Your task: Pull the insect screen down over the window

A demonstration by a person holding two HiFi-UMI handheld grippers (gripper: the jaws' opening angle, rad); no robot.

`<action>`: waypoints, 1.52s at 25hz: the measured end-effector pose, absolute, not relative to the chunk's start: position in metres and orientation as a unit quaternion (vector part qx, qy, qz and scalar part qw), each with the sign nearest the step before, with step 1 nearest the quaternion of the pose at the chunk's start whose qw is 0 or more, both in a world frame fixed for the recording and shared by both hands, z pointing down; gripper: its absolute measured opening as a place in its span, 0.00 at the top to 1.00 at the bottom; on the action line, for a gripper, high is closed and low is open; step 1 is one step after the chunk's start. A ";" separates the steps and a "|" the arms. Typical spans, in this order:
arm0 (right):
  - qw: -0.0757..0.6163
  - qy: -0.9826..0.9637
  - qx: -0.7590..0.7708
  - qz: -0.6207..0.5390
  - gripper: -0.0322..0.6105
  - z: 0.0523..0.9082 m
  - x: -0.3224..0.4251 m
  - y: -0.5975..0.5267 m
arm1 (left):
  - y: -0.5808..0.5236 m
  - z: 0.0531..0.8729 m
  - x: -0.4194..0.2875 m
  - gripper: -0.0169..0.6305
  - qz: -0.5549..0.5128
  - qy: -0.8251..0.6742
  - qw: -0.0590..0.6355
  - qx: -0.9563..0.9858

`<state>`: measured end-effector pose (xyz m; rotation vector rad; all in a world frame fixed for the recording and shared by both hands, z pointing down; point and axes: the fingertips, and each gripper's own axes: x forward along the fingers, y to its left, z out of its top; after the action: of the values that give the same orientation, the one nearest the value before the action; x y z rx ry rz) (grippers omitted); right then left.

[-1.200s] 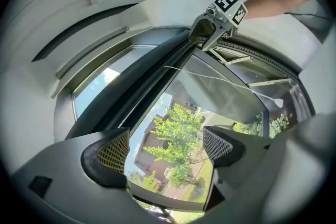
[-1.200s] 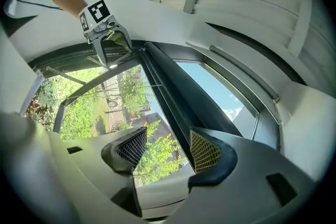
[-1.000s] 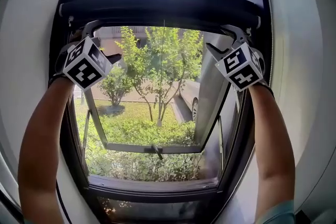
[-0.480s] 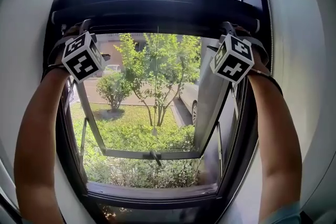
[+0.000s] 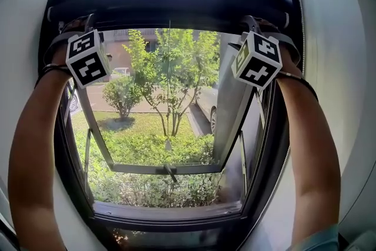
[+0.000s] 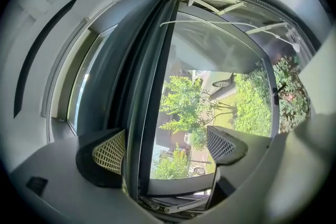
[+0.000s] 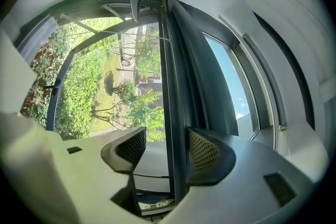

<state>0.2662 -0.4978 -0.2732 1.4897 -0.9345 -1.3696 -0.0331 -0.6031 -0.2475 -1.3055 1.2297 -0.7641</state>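
both grippers are up high with jaws spread: left gripper and right gripper each straddle the dark screen bar, not pinching it yet. the bar runs crosswise along the top, one gripper near each end, with the whole window lying below it.

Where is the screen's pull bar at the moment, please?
Head view: the pull bar runs across the top of the window, from left gripper to right gripper.
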 end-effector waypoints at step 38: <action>0.635 -0.535 0.437 -0.345 0.57 0.054 0.259 -0.480 | -0.561 0.081 -0.038 0.22 -0.482 0.315 0.489 -0.655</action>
<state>0.2590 -0.4798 0.0540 0.9990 -1.2229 -0.7890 -0.0378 -0.5606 0.0815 -1.5919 0.7666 -1.1714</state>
